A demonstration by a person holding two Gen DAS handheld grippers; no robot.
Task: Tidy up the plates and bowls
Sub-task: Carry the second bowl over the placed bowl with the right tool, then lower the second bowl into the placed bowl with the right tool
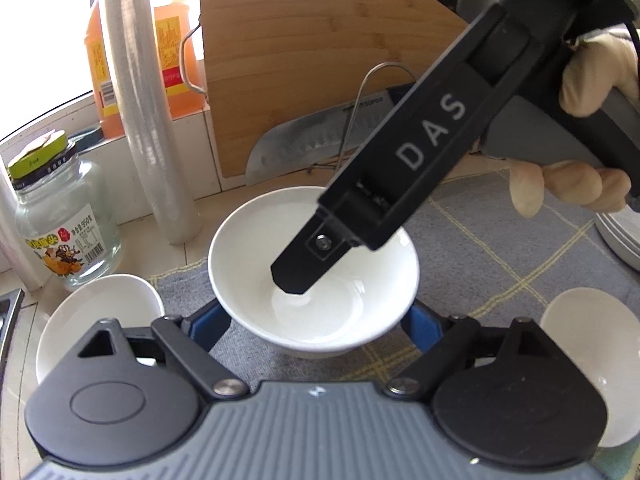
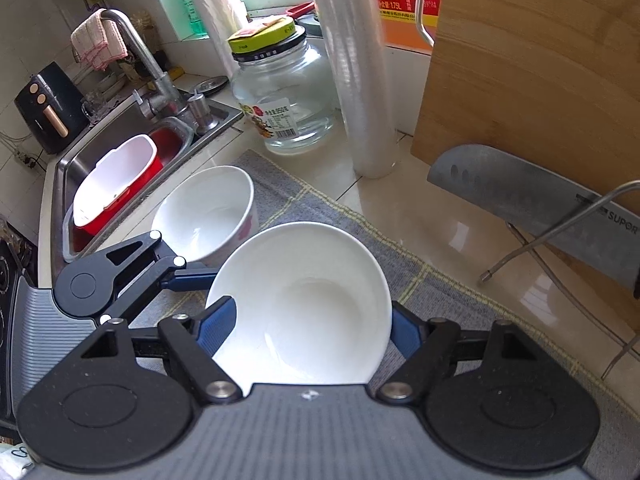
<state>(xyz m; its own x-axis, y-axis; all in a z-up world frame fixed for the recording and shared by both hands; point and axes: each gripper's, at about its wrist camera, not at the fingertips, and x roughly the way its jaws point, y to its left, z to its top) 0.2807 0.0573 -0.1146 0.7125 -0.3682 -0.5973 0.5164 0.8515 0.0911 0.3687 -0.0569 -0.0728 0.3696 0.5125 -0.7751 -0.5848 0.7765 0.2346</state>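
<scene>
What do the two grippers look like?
Each gripper has a grey ribbed body, black linkage arms with silver pivot pins, and blue finger pads. In the left wrist view, the right gripper shows white "DAS" lettering and a black cable.

The right gripper (image 1: 298,276) is black with white letters "DAS"; a pale glove (image 1: 592,80) covers the hand; fingers (image 2: 218,328) carry blue pads.

1. The left tool's (image 1: 314,320) fingertips are hidden behind the white bowl (image 1: 314,264).
2. The small bowl (image 1: 592,356) right of it is half covered by the tool's body.
3. The plates (image 1: 620,236) far right are cut off by the edge.
4. The right tool's (image 2: 312,320) pads are partly hidden by its bowl (image 2: 304,304).
</scene>
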